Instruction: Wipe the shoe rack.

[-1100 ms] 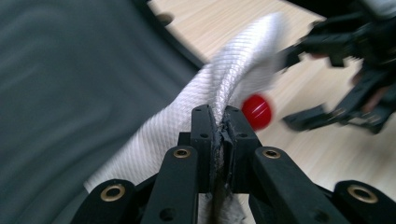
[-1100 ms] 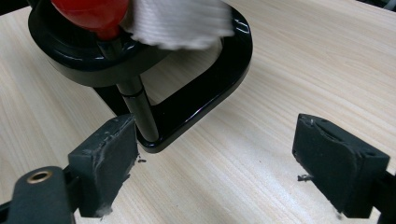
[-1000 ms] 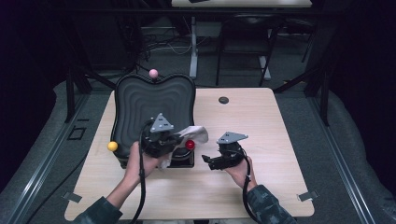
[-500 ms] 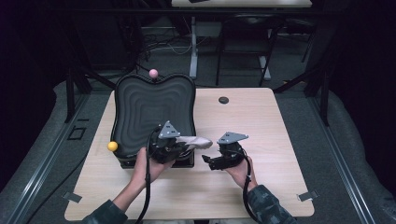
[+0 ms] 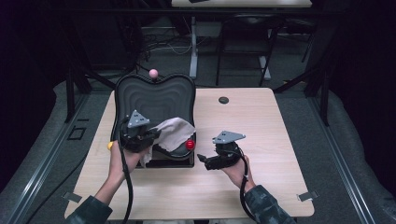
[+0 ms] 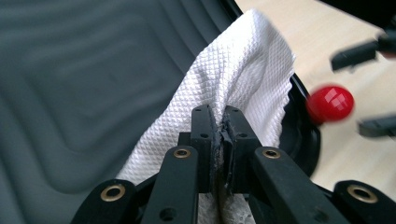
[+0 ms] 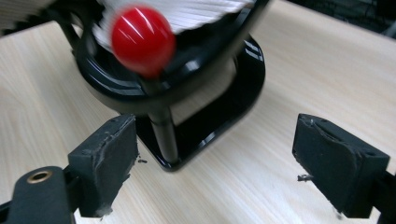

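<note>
Over the ridged black tray [image 5: 156,100], left tongs [image 6: 219,128] clamp white cloth [image 6: 233,79] to wipe w/; right tongs [image 7: 215,158] wide open, empty.

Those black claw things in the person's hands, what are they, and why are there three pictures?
They are hand-held grabbers with two fingers each. One picture looks down from above the wooden table. The other two come from small cameras riding on each grabber. The left gripper is pinched shut on a white cloth and holds it over a black wavy tray. The tray has knobs on its rim; the red ball is one. The right gripper waits open beside it, holding nothing.
</note>
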Demonstrator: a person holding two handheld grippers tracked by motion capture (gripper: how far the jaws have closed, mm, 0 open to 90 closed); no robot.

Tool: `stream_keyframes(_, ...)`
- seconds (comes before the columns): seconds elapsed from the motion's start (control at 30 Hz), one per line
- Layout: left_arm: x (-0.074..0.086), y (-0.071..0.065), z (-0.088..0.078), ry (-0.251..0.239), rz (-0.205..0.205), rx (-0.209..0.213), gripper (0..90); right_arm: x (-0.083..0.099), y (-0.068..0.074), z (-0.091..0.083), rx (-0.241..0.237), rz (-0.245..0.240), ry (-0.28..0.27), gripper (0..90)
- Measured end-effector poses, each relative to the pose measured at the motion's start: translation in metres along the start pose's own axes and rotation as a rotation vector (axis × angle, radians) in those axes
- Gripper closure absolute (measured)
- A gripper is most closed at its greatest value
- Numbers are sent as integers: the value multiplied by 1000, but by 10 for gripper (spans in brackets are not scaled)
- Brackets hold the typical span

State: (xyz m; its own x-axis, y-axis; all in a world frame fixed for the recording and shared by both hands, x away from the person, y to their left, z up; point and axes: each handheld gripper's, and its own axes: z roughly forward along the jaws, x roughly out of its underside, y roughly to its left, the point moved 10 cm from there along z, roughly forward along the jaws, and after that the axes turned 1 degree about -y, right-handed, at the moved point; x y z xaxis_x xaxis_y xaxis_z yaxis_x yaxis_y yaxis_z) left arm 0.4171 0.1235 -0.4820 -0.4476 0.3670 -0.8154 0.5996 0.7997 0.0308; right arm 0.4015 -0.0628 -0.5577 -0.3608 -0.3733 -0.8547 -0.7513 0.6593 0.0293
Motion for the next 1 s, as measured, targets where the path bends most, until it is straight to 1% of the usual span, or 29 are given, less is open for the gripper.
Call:
stream_keyframes(0.03,-2,2,-1,-6,-1,-5,840,-4,3,0,-5,-8,-12,133)
stream_keyframes(0.07,-5,5,-2,-13,-3,-12,839,-6,4,-1,2,-12,-14,134)
stream_keyframes(0.1,-8,8,-2,-25,-5,-24,839,-7,3,-3,49,-24,5,137)
stream_keyframes(0.17,-13,13,-3,-34,-12,-36,839,-15,12,-1,-6,-36,-39,143)
stream_keyframes(0.2,-16,16,-4,-49,-18,-48,839,-18,14,0,-10,-38,-48,149)
stream_keyframes(0.27,-21,20,-5,-63,-27,-58,839,-22,16,1,14,-48,-45,183)
stream_keyframes(0.37,-29,28,-7,-80,-34,-81,839,-30,24,5,-9,-71,-72,248)
stream_keyframes(0.43,-35,33,-8,-92,-42,-92,839,-34,26,9,7,-90,-73,304)
stream_keyframes(0.5,-42,38,-9,-102,-42,-109,839,-37,28,13,10,-95,-73,340)
stream_keyframes(0.57,-48,44,-9,-112,-48,-118,838,-38,31,20,-4,-97,-68,387)
stream_keyframes(0.6,-51,46,-9,-122,-54,-129,838,-38,31,23,-3,-104,-61,395)
stream_keyframes(0.63,-52,48,-9,-125,-56,-128,838,-39,31,24,2,-109,-71,431)
stream_keyframes(0.7,-57,52,-8,-137,-64,-136,838,-40,31,25,11,-118,-63,485)
stream_keyframes(0.77,-62,56,-7,-145,-67,-146,838,-40,33,27,12,-125,-68,578)
stream_keyframes(0.8,-65,58,-6,-150,-66,-151,838,-39,34,28,12,-132,-64,591)
stream_keyframes(0.87,-70,61,-4,-155,-65,-160,838,-38,34,27,24,-130,-61,596)
stream_keyframes(0.9,-73,63,-4,-158,-66,-167,838,-38,34,26,25,-128,-70,598)
stream_keyframes(1.0,-85,67,-2,-168,-63,-177,838,-35,35,23,23,-128,-72,600)
